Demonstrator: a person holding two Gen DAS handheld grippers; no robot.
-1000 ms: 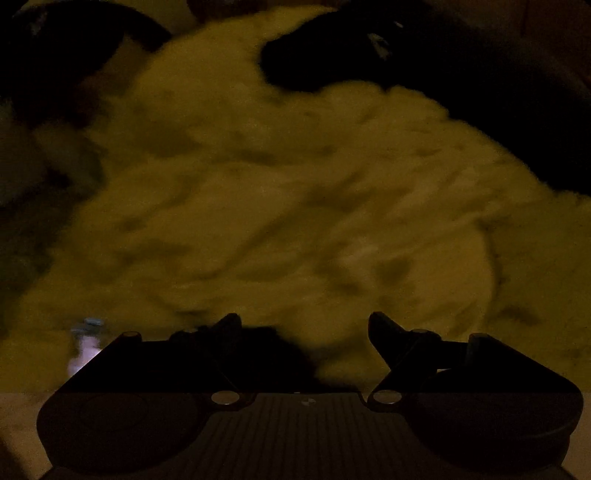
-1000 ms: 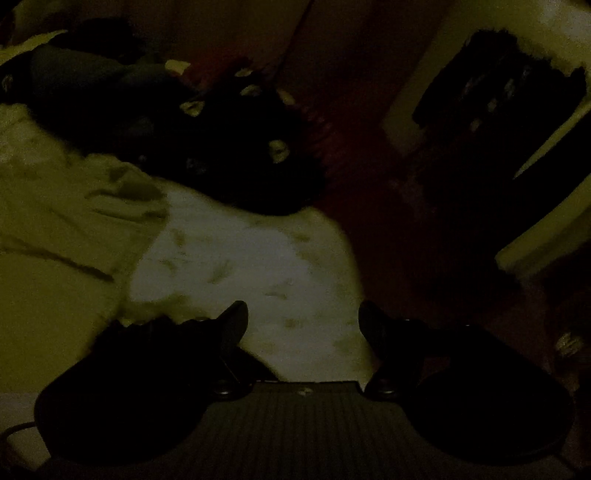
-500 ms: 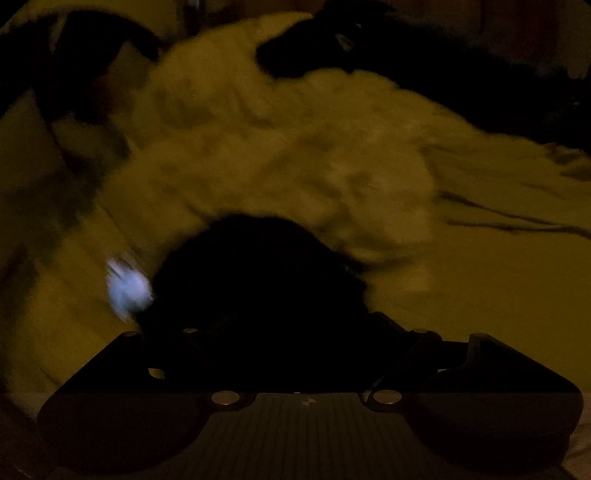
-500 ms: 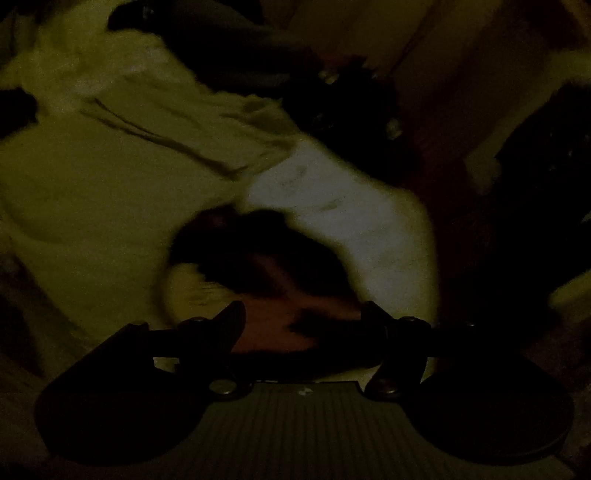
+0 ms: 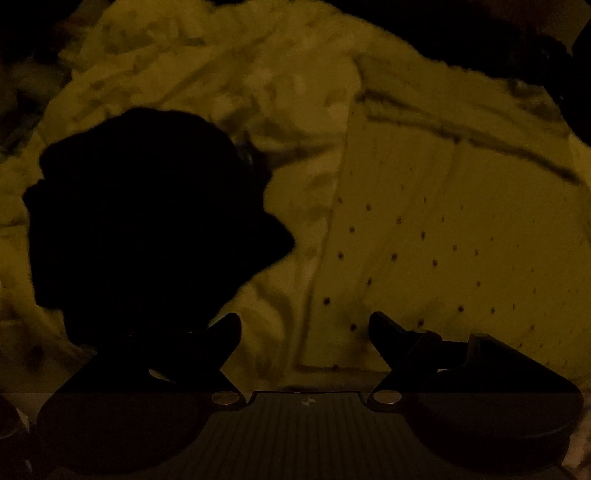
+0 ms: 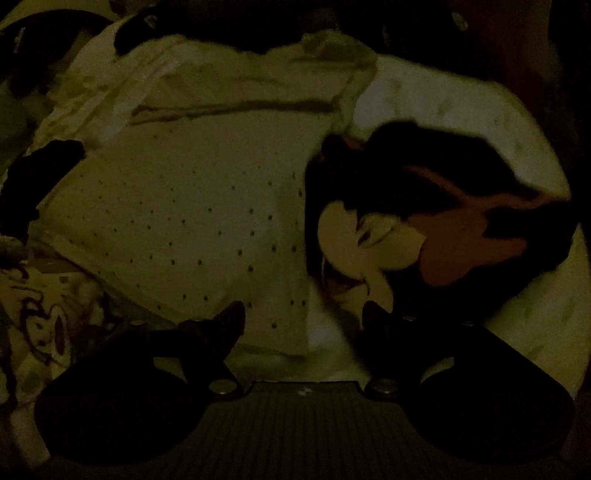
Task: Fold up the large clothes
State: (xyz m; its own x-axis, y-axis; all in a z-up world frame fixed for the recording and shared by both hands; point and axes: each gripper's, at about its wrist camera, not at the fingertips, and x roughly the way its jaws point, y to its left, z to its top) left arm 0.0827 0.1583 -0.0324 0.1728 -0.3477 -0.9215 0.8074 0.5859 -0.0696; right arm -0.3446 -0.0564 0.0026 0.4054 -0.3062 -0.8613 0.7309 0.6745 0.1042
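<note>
The scene is very dark. A pale dotted garment (image 5: 424, 240) lies spread on the crumpled bedding (image 5: 221, 74); it also shows in the right wrist view (image 6: 184, 206). A black bundled garment (image 5: 147, 221) lies left of it, just beyond my left gripper (image 5: 304, 325), which is open and empty. A black garment with a cartoon print in pale and red (image 6: 424, 221) lies at the dotted garment's right edge, just beyond my right gripper (image 6: 303, 314), which is open and empty.
Dark clothes (image 6: 258, 26) are piled along the far edge of the bed. A printed fabric with a cartoon face (image 6: 44, 321) lies at the near left in the right wrist view. The room beyond is too dark to read.
Both grippers have swung over the bed and come closer to the dotted garment. The black garments now lie still in front of each gripper; both stay open.
</note>
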